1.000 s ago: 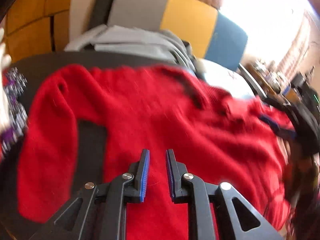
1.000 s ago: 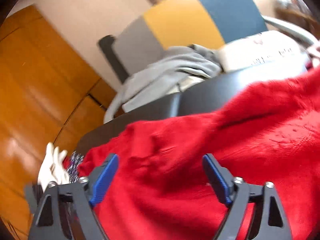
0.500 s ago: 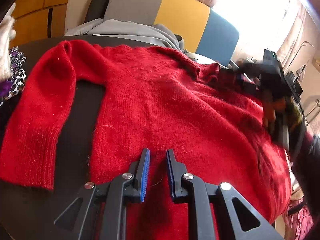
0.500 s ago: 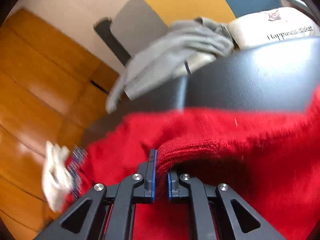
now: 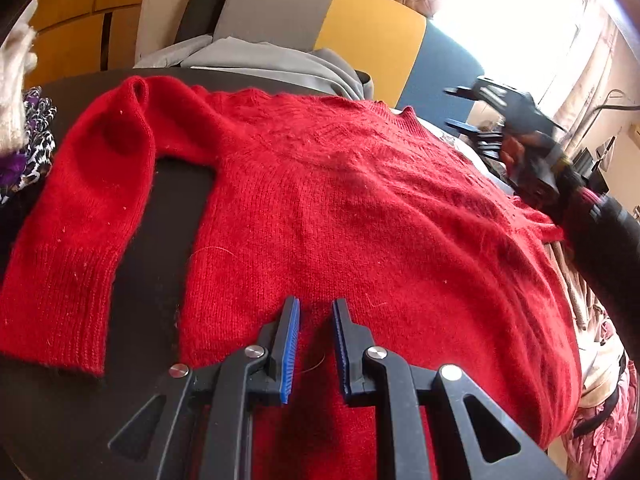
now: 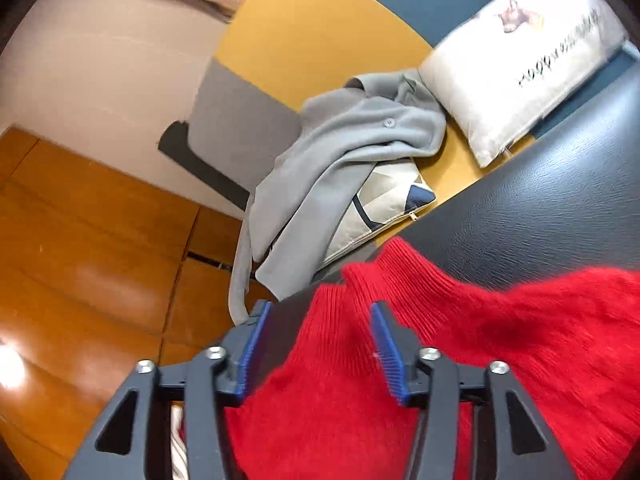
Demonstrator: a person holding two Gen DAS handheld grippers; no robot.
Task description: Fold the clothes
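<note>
Sweater: red sweater spread flat on dark counter, sleeve beside body.
Left hand-held gripper: narrowly parted over hem, gripping nothing.
Right hand-held gripper: wide open around collar; close squarely on ribbing.

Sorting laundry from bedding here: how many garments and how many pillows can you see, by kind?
Red sweaters: 1
Grey garments: 1
Patterned garments at the table's edge: 1
Pillows: 2
Total: 5

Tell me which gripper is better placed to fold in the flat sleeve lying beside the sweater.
Probably the left gripper: it hovers open above the red sweater, near that sleeve. The right gripper is at the opposite side.
</note>
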